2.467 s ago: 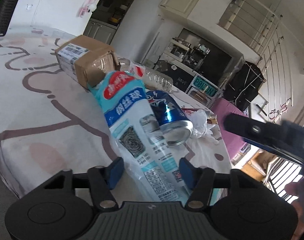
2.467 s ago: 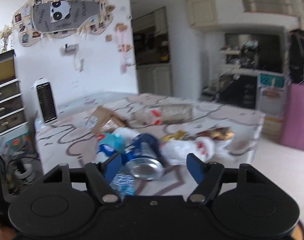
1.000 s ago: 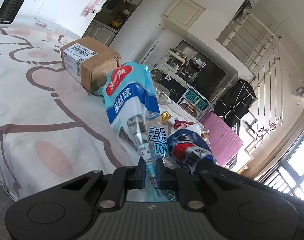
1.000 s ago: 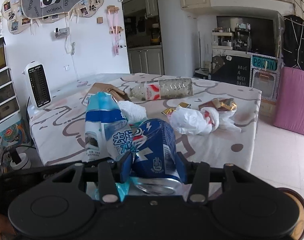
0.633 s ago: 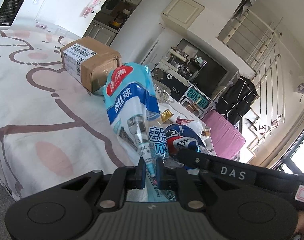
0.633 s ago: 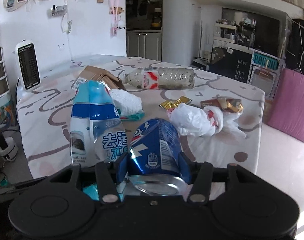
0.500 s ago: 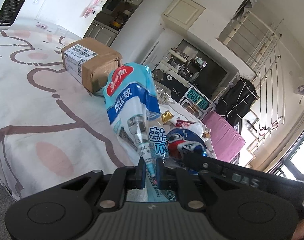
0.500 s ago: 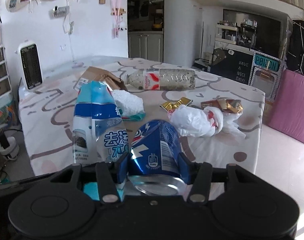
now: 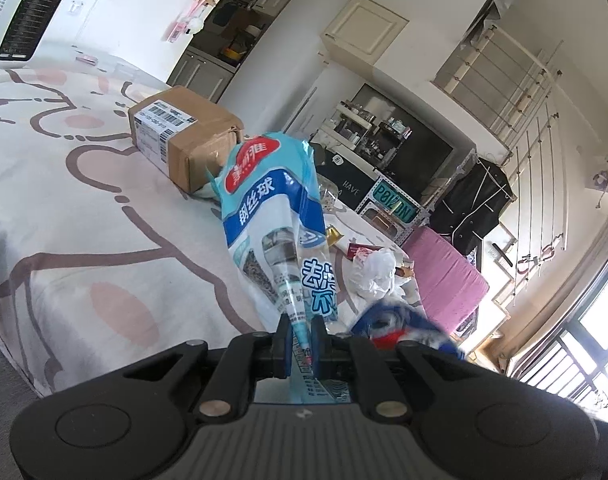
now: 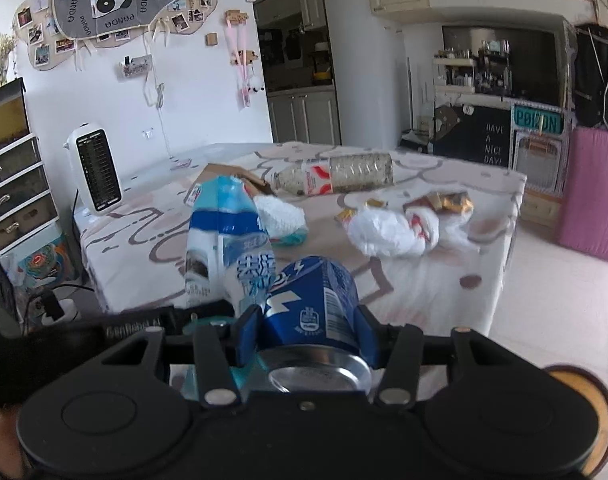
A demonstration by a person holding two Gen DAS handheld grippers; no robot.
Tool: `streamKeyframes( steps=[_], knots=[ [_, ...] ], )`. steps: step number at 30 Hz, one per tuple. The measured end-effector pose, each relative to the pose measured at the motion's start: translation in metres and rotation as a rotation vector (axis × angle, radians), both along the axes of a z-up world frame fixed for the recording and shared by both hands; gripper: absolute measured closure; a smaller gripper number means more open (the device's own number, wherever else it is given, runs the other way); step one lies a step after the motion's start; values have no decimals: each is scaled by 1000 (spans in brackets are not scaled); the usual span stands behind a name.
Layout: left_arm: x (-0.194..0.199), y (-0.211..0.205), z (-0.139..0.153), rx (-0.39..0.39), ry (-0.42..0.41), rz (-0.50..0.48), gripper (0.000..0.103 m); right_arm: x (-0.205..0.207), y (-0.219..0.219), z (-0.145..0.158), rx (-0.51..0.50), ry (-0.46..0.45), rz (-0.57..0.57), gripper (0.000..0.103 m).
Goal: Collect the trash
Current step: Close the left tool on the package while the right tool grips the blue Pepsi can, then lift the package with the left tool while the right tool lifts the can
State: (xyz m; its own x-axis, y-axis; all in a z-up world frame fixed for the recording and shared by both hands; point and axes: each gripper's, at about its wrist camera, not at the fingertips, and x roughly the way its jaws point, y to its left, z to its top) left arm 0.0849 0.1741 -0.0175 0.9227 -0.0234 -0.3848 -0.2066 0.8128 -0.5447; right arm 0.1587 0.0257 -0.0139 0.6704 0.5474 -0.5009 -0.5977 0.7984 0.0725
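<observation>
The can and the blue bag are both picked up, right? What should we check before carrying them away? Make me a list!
1. Left gripper shut on the bag: ok, pinched at its bottom edge.
2. Right gripper shut on the can: ok, pads on both sides.
3. Can dented or full: cannot tell.
4. Bag clear of the box: ok, it stands in front of it.
5. Trash left on the table: not ok, the bottle, white plastic bag and wrappers remain.
6. Bin to drop into: cannot tell, none in view.
</observation>
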Motion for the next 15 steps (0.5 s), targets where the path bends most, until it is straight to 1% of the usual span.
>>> streamKeyframes(
  steps=[2, 4, 6, 8, 10, 12, 14, 15],
  knots=[
    [-1, -2, 1, 8, -1, -1, 94, 2, -6, -5, -4, 37, 9, 52],
    [0, -4, 2, 17, -1, -5, 94, 7, -7, -4, -29, 76, 27, 51],
    [0, -6, 2, 23, -3, -9, 94, 18, -2, 4, -80, 141, 50, 49],
    [1, -5, 2, 23, -5, -13, 94, 25, 11, 13, -170, 176, 75, 43],
    [4, -2, 0, 16, 0, -21, 94, 26, 29, 23, -279, 177, 100, 40],
    [7, -1, -1, 14, 4, -34, 94, 26, 46, 32, -377, 165, 121, 39],
    [8, 1, -3, 12, 6, -46, 94, 29, 65, 34, -467, 166, 136, 40],
    [9, 2, -3, 10, 8, -46, 95, 32, 74, 31, -518, 172, 136, 43]
  ],
)
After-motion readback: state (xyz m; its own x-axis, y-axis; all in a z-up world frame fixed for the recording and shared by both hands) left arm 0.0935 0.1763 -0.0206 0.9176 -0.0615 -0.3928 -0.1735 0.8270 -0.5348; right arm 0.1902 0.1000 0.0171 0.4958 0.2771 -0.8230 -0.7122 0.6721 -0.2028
